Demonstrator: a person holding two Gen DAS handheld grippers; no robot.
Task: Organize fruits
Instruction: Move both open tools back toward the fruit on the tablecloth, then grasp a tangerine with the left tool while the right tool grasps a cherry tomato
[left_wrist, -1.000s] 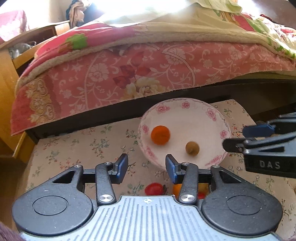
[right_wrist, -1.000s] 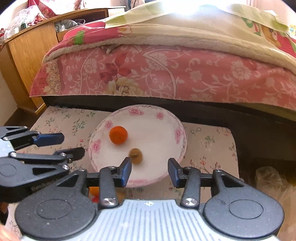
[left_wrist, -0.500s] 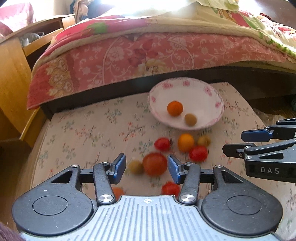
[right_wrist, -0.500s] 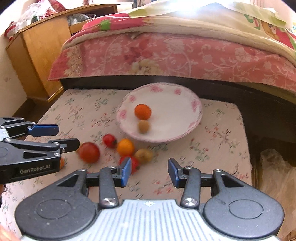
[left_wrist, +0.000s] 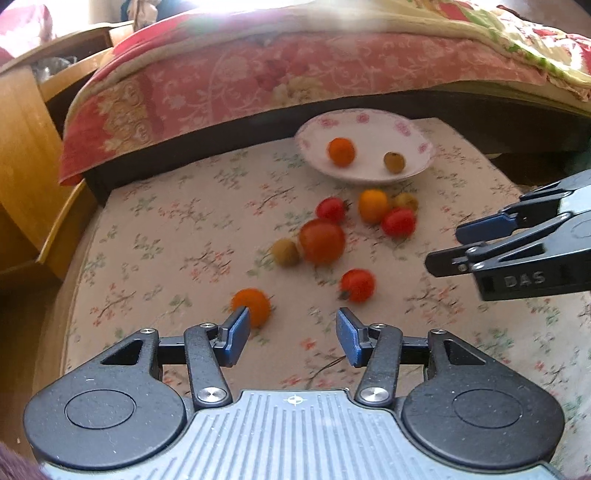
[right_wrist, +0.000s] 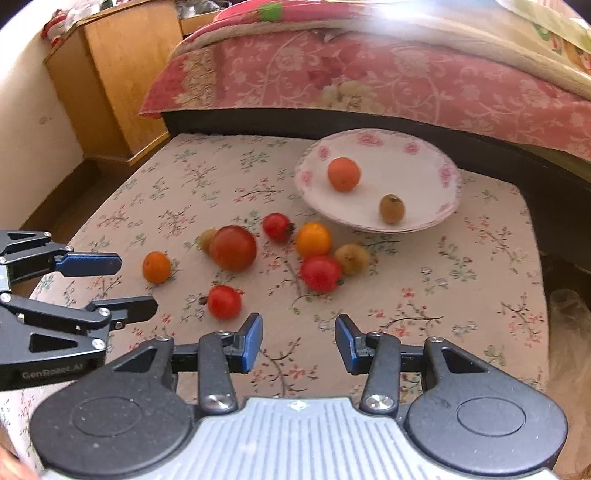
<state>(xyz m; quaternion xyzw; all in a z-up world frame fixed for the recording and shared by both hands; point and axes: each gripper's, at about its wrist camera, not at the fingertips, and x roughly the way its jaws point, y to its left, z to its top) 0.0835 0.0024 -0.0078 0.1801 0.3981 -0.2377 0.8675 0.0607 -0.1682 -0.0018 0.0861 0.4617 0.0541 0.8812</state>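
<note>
Bed: a pink floral quilt (right_wrist: 369, 81) is seen hanging over a dark frame directly behind the work surface.
Work surface: a cushion in a floral cover (right_wrist: 461, 273) is seen in front of the bed; all fruit and the plate rest on it.
Cabinet: a wooden cabinet (right_wrist: 122, 74) is seen to the left of the bed.
Plate: a white plate with a pink rose rim (right_wrist: 448, 173) is placed at the far side of the cushion, near the bed.
Left gripper (left_wrist: 293, 334): fingers spread, nothing held; it is poised above the near edge of the cushion.
Right gripper (right_wrist: 299, 341): fingers spread, nothing held; it is poised beside the left one.
Done: two fruits are in the plate, an orange one (right_wrist: 343, 174) and a small brown one (right_wrist: 392, 209).
Left: eight fruits are counted loose on the cover. A large red tomato (right_wrist: 233, 248) touches a small brown fruit (left_wrist: 285, 252). An orange fruit (right_wrist: 313, 240), a red tomato (right_wrist: 320, 274), a brown fruit (right_wrist: 352, 258) and a small red tomato (right_wrist: 277, 226) are clustered just before the plate. A red tomato (right_wrist: 224, 302) and a small orange fruit (right_wrist: 156, 266) lie nearest the grippers.
Progress: judged early; roughly a fifth is plated.
View difference: a crumpled plastic bag (right_wrist: 569, 317) off the cushion's right edge is shown only by the right wrist camera. The brown fruit beside the large tomato is shown whole only by the left wrist camera.
</note>
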